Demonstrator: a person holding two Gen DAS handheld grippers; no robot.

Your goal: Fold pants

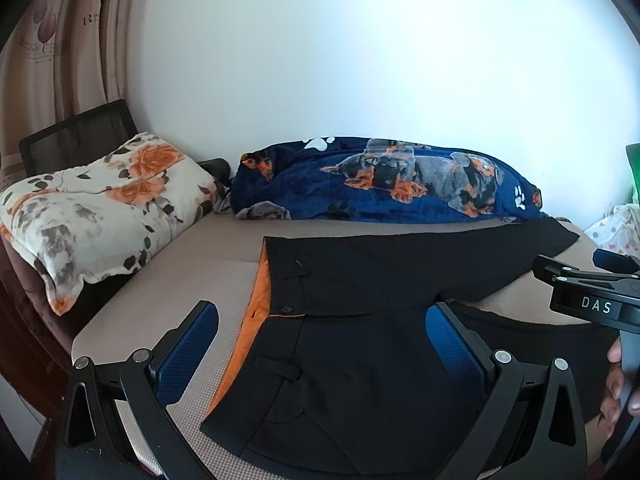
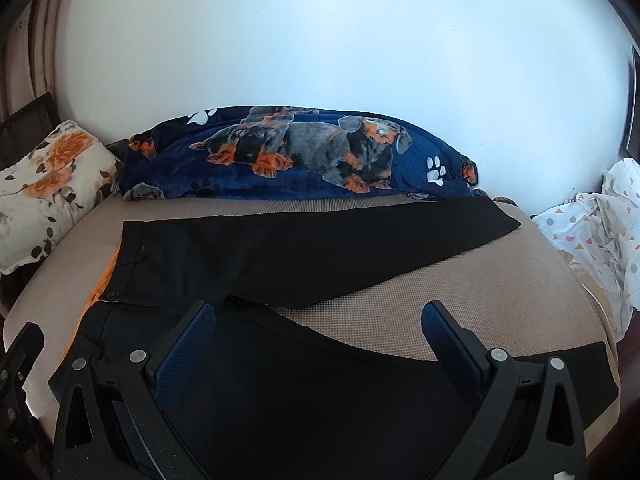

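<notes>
At nine o'clock a floral pillow [image 1: 100, 208] lies beside the tan mattress [image 1: 192, 264]. The left gripper [image 1: 322, 340] hovers with jaws wide apart, holding nothing, above the waistband of the black pants [image 1: 360, 280], which lie flat at centre, legs spread toward three o'clock. At twelve o'clock sits a dog-print blanket [image 2: 296, 156]. The right gripper [image 2: 320, 340] is likewise spread and empty, over the near leg.

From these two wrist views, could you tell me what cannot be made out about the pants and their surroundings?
- Near leg of the pants: right wrist view, partly covered by the right gripper.
- Near waist corner: left wrist view, cut off behind the left gripper.
- Chair: mostly hidden by the floral pillow.
- Green object: cropped by the lens edge.
</notes>
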